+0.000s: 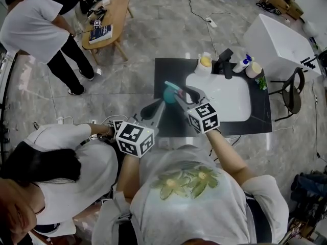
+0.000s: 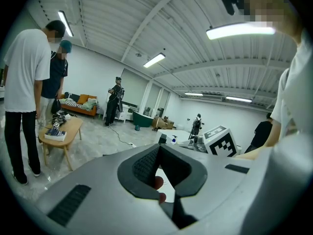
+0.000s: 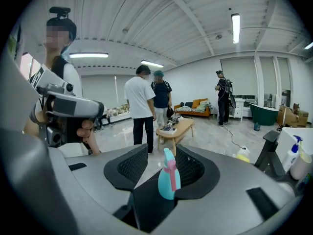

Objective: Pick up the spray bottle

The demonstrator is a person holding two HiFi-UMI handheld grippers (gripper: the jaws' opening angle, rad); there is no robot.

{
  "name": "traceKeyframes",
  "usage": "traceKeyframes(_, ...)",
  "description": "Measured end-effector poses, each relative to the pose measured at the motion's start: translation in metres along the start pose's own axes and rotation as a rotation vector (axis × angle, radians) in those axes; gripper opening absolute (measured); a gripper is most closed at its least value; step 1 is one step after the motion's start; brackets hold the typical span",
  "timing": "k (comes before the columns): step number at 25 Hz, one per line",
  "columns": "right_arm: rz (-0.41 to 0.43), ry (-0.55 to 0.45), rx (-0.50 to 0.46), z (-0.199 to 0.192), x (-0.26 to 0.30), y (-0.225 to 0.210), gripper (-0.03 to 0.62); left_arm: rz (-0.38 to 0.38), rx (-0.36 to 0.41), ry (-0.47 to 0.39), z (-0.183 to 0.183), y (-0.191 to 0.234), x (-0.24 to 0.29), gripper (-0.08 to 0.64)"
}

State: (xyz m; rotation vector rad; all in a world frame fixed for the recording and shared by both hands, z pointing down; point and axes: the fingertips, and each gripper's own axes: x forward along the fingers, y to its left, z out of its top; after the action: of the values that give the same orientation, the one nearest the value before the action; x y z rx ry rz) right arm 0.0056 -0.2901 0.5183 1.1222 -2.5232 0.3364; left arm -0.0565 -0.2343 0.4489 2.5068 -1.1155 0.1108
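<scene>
The spray bottle (image 3: 168, 179) is a small teal one with a rounded body that narrows toward the top, and it has a pink spray head and trigger. It stands upright between the spread jaws of the right hand-held gripper (image 3: 162, 168). It is close against the right-side pad, with a clear gap to the other. From above, it sits over the dark table (image 1: 164, 71), just beside the white basin's (image 1: 232, 102) left edge.

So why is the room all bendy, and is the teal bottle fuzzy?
In the right gripper view the wide lens bows the ceiling beams and blackens the corners, yet the spray bottle between the jaws is sharp. In the left gripper view the same bending shows and the ceiling light glares white. In the head view the floor curves at the edges and the sink looks washed out.
</scene>
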Motion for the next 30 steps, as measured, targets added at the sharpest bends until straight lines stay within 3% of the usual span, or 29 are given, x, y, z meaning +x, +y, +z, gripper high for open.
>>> traceKeyframes(30,0.044,0.067,0.019,-0.036,0.045,-0.014,0.152,0.018,-0.001,0.026,0.004,0.026,0.007,0.008)
